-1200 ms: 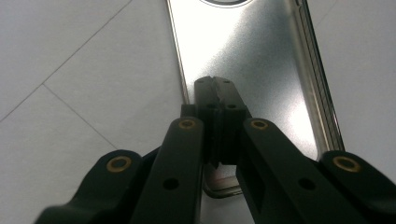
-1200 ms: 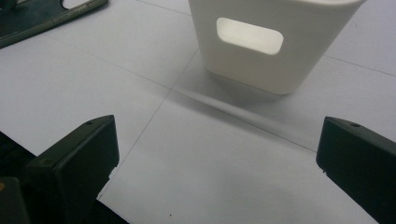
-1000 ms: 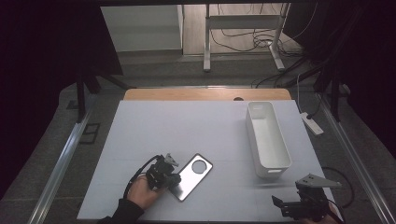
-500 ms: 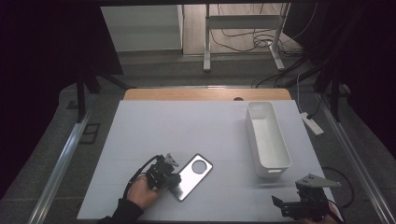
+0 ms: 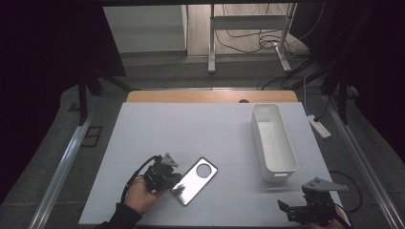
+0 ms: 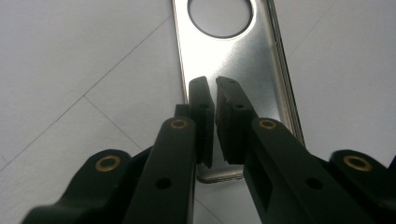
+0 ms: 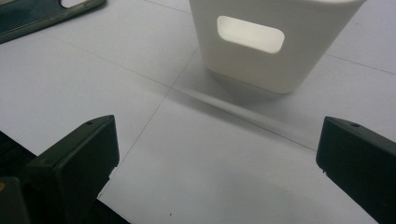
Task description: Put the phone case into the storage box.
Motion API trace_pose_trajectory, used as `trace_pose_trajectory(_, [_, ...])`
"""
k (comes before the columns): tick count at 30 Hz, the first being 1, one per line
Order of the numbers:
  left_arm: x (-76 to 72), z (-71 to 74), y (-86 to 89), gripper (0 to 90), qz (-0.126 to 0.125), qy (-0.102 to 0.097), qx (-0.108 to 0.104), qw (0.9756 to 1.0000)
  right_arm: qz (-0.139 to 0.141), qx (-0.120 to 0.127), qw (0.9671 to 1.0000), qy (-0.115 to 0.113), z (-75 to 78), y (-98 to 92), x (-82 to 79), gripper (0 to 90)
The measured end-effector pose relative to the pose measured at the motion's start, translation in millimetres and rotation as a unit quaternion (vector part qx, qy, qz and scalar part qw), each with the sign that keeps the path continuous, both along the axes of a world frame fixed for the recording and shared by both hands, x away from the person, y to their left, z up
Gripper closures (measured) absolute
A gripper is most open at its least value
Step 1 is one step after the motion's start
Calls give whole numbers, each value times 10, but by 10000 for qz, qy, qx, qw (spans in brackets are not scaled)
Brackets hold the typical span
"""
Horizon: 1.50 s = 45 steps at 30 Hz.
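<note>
Left gripper point(image 6: 215, 88), jaws nearly pressed together, hovers over the phone case point(image 5: 194, 181); right gripper point(image 7: 215, 154), jaws spread wide, faces the white bin point(image 7: 275, 42).

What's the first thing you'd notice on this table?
The shiny metal plate with a round hole, lying flat near the front left of the white table. The left gripper sits over its near end with jaws almost together. A white bin stands at the right, and the right gripper waits open at the front right corner.
</note>
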<state>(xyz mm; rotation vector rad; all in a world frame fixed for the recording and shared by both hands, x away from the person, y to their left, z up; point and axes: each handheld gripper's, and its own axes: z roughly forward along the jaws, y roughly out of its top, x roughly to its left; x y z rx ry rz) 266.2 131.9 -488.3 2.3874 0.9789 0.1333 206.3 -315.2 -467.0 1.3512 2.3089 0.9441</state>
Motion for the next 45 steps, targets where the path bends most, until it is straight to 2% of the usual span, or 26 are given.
trace_pose_trajectory(5, [-5,51,34,776,59,-49,-17,10000,13,-8,10000,-1,0,4,6,0])
trace_pose_trajectory(8, [3,60,55,649,165,-71,-14,9998,20,-7,10000,-6,0,6,7,0])
trace_pose_trajectory(10, [15,67,70,503,217,-55,-23,9997,24,-12,10000,-5,-1,8,11,0])
trace_pose_trajectory(13, [31,83,92,369,276,-43,-37,9996,31,-17,10000,0,-2,12,15,0])
trace_pose_trajectory(16, [40,92,106,246,330,-59,-58,9994,33,-16,10000,1,-2,12,16,0])
trace_pose_trajectory(17, [49,98,114,246,385,-49,-78,9992,33,-16,10000,1,-2,12,16,0])
trace_pose_trajectory(19, [59,103,123,102,413,-38,-70,9991,32,-17,10000,1,-3,12,18,0])
trace_pose_trajectory(23, [73,101,128,4,346,19,-24,9994,35,-21,10000,0,-3,13,17,0])
trace_pose_trajectory(28, [81,113,145,0,346,30,-82,9994,34,-20,10000,3,-3,13,18,0])
trace_pose_trajectory(33, [81,81,120,0,294,-4,37,9996,40,-21,10000,9,-3,15,18,0])
trace_pose_trajectory(42, [107,-100,17,0,201,-54,326,9993,47,-18,10000,16,-4,14,18,0])
trace_pose_trajectory(45, [123,-186,-10,0,166,-10,397,9991,47,-12,10000,15,-4,13,18,0])
